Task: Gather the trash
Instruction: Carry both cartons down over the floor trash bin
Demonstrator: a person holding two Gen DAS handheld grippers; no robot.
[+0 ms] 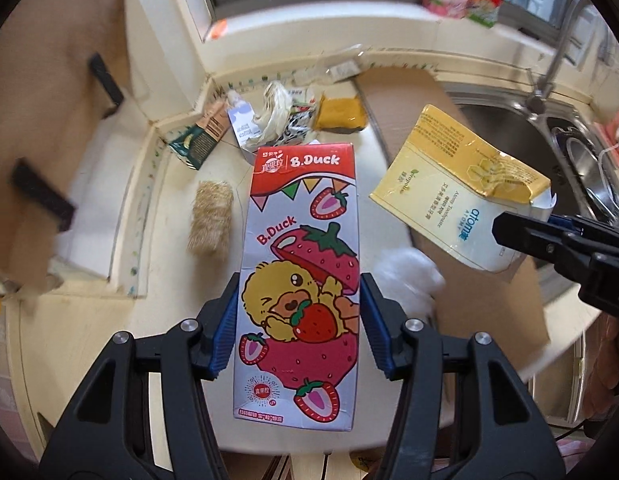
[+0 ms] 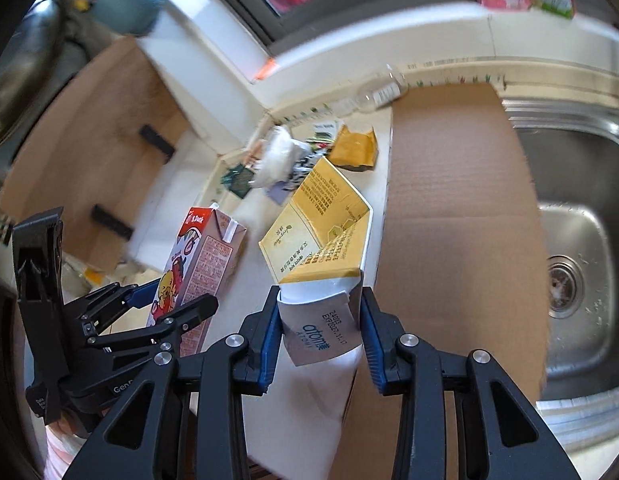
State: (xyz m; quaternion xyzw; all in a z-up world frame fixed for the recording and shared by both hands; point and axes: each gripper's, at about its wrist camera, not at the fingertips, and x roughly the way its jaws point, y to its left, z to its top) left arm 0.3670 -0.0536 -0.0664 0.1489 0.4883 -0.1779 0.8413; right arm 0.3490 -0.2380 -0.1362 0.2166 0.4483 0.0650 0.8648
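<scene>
Both tools loaded. Your left tool [image 1: 297,320] is clamped on the strawberry milk carton [image 1: 301,276], blue pads pressed on its two long side faces low on the body, long axis running straight out along the fingers, top end pointing away toward the corner pile. Your right tool [image 2: 319,336] is clamped on the yellow toothpaste box [image 2: 309,248], gripping the torn white end, box long axis also running forward off the fingers, yellow end tipped up and away. Both items look lifted clear of the tabletop [image 1: 109,340], not resting on it, judging by the tilt and gap underneath.

Key relation: no bin visible in either view, so you can't tell which way the drop-off lies. The cardboard sheet [image 2: 449,184] sits to the right of the toothpaste box, next to the sink [image 2: 569,280]. The two tools are close side by side, carton just left of the box, so watch they don't knock when you swing.

Still left on the tabletop: corner pile of wrappers [image 1: 269,116], mustard pouch [image 1: 341,114], tan scrubby block [image 1: 211,216] just left of the carton, white fluff [image 1: 409,276] just right of it. The block is nearer your left hand, the fluff sits between both
</scene>
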